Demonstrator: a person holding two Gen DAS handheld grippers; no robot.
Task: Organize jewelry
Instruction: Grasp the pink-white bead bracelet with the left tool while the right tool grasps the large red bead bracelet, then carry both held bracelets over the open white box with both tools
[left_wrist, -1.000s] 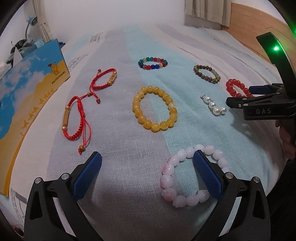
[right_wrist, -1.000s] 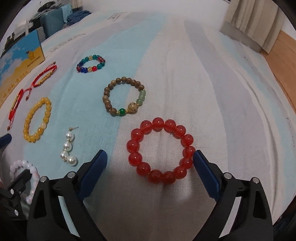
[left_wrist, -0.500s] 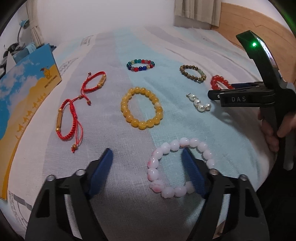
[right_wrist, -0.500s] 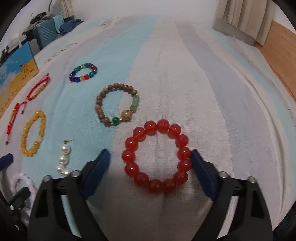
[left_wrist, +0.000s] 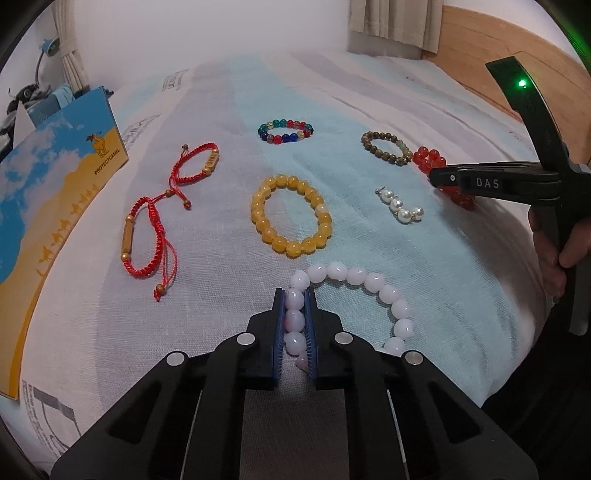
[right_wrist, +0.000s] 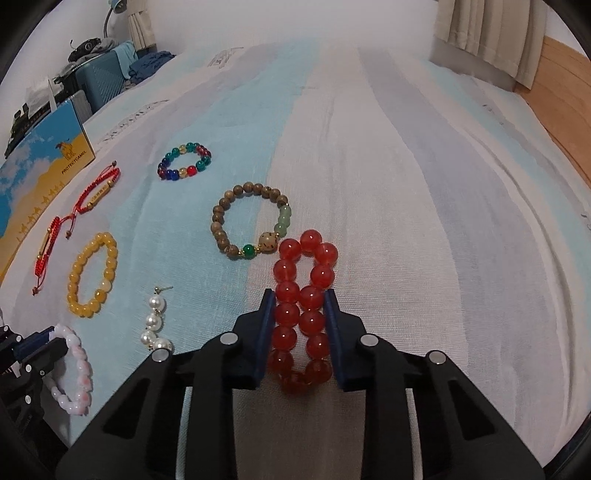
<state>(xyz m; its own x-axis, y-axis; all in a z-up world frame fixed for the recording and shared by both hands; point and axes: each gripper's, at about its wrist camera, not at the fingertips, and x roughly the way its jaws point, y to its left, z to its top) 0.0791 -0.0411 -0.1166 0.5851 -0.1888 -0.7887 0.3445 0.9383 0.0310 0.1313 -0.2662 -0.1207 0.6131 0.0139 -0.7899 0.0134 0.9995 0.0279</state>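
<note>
Pink beads (left_wrist: 295, 319) sit pinched in our left gripper (left_wrist: 295, 325) while our right gripper (right_wrist: 300, 325), jaws just closing, squeezes the red bracelet (right_wrist: 304, 295) flat, both low on the bed (right_wrist: 424, 221), likely for lifting away.

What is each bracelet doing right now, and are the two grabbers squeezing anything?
left gripper: just closed, shut on pink bracelet
pink bracelet: one side pinched
right gripper: just closing, shut on red bracelet
red bracelet: squashed narrow
yellow bracelet: lying loose
wooden bracelet: lying loose, beside red bracelet
</note>
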